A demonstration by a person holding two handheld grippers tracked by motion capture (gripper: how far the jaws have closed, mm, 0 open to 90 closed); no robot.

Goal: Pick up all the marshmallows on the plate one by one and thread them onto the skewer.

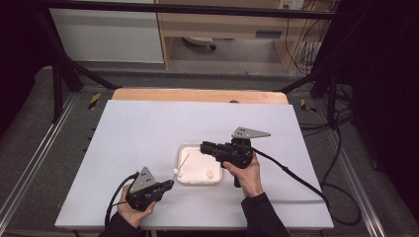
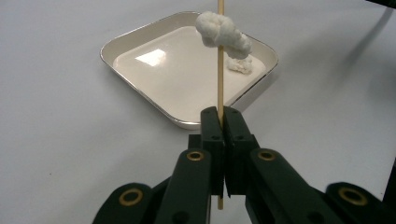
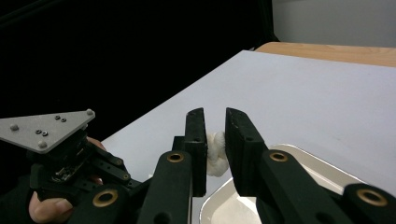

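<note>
Two grippers work over one tray point(image 2: 140, 44). Nearest, the left gripper point(image 2: 219, 122) is clamped tight on a skewer point(image 2: 220, 88), with a white lump point(image 2: 223, 31) threaded just beyond its tips. The right gripper point(image 3: 215, 135) stands slightly parted, empty, above the tray's far edge. A second lump point(image 2: 240, 65) lies beneath it; I judge it should pinch gently and meet the skewer tip squarely.

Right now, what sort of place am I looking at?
Probably a lab recording bench, not a kitchen: a black metal frame surrounds the white table, cables hang behind, and hazard tape marks the floor.
</note>
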